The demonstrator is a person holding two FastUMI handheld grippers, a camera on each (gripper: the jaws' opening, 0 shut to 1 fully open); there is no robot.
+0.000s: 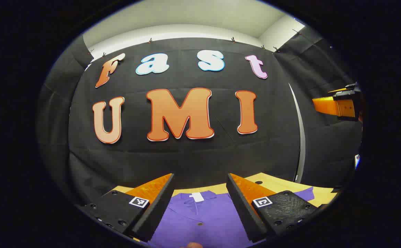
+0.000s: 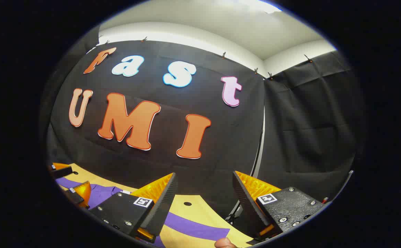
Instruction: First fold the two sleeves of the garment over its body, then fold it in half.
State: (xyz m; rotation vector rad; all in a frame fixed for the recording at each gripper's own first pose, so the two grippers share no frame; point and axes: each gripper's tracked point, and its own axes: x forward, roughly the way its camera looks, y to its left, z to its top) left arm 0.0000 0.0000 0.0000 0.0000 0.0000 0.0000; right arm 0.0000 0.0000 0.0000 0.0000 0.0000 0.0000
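Shirt flat on the table, sleeves not folded yet.

Purple shirt (image 1: 200, 220) lies low in the frame under the left gripper (image 1: 200, 203); right gripper (image 2: 203, 203) hangs above its sleeve (image 2: 193, 227). Both grippers' fingers are apart, holding nothing.

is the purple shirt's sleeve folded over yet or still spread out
Spread out. In the right gripper view the sleeve lies flat across the table, away from the shirt body.

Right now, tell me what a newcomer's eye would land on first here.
First, the purple collared shirt lying flat on the tan wooden table, framed by the left gripper, whose jaws stand open above it. In the right gripper view, one purple sleeve stretches across the table beneath the open right gripper.
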